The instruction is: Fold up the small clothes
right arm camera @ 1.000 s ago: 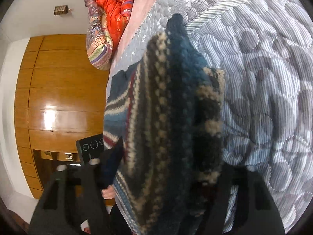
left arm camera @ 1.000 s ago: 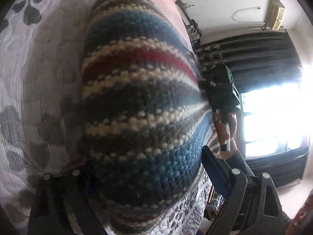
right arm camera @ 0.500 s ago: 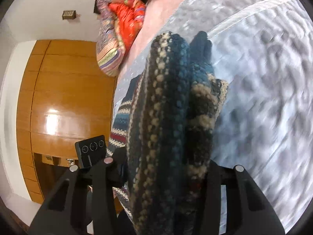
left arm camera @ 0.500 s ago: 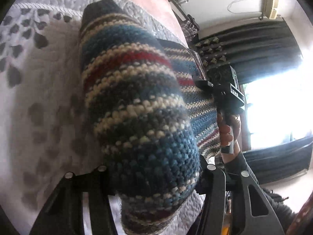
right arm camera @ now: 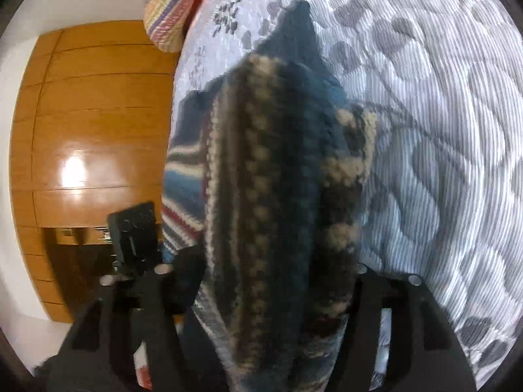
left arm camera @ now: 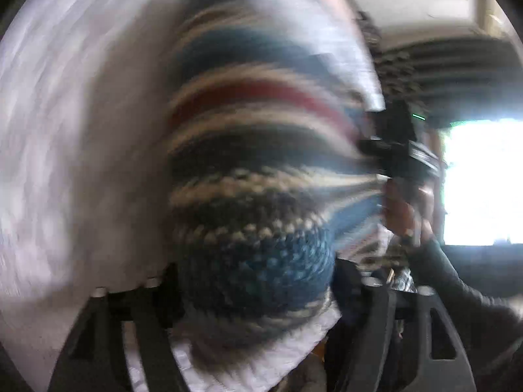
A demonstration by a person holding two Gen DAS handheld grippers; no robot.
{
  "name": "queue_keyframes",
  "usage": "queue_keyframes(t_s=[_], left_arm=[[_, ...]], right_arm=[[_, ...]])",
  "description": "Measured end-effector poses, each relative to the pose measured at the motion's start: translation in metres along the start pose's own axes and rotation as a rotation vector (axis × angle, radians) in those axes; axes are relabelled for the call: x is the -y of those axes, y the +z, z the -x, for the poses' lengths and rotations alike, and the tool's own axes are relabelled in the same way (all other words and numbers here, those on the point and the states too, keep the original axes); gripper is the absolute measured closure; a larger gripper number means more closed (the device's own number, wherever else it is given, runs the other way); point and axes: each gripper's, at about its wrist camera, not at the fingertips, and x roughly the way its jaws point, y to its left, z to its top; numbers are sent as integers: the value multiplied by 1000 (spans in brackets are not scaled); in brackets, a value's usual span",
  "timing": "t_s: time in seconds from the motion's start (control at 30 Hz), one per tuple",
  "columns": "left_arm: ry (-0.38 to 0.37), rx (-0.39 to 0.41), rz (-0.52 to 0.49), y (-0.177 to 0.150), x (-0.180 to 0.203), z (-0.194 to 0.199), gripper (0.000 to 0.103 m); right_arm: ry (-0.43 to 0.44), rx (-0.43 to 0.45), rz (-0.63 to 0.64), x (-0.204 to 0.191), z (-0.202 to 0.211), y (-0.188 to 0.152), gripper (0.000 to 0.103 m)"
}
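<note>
A striped knit garment (left arm camera: 255,176) in blue, brown, cream and red fills the middle of the blurred left wrist view. My left gripper (left arm camera: 255,281) is shut on a bunched edge of it. In the right wrist view the same knit garment (right arm camera: 278,196) hangs bunched between the fingers of my right gripper (right arm camera: 271,281), which is shut on it. The cloth stretches between both grippers above a grey quilted bedspread (right arm camera: 441,130). The right gripper with the person's hand (left arm camera: 405,209) shows at the right of the left wrist view; the left gripper's body (right arm camera: 134,228) shows in the right wrist view.
A wooden wardrobe (right arm camera: 81,137) stands left of the bed. A colourful striped pillow (right arm camera: 170,9) lies at the bed's head. Dark curtains (left arm camera: 457,75) and a bright window (left arm camera: 480,179) are beyond the bed. The bedspread (left arm camera: 65,130) extends left.
Both grippers have swung with the garment still held; the left wrist view is now blurred by motion. The cloth is pulled more taut between them, and the right view has tilted toward the bedspread.
</note>
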Motion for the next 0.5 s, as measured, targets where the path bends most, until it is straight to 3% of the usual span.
queue_keyframes(t_s=[0.07, 0.13, 0.2, 0.23, 0.33, 0.37, 0.4, 0.43, 0.5], left_arm=[[-26, 24, 77, -4, -8, 11, 23], [86, 152, 41, -11, 2, 45, 22], [158, 281, 18, -21, 13, 75, 22], [83, 347, 8, -29, 20, 92, 22], [-190, 334, -34, -34, 38, 90, 22], [-249, 315, -37, -30, 41, 81, 23], [-282, 299, -23, -29, 39, 73, 24], [-300, 283, -4, -30, 31, 68, 24], [-335, 233, 53, -25, 21, 45, 24]], right_arm=[[-27, 40, -18, -6, 19, -5, 27], [-129, 149, 45, -23, 57, -14, 26], [-172, 219, 86, -34, 82, -23, 32], [-177, 232, 104, -39, 89, -26, 36], [-209, 223, 139, -48, 79, -22, 46], [-220, 206, 136, -47, 68, -16, 63], [-275, 202, 155, -48, 57, -12, 91], [-326, 233, 193, -61, 51, -11, 93], [-311, 304, 242, -71, 57, -15, 95]])
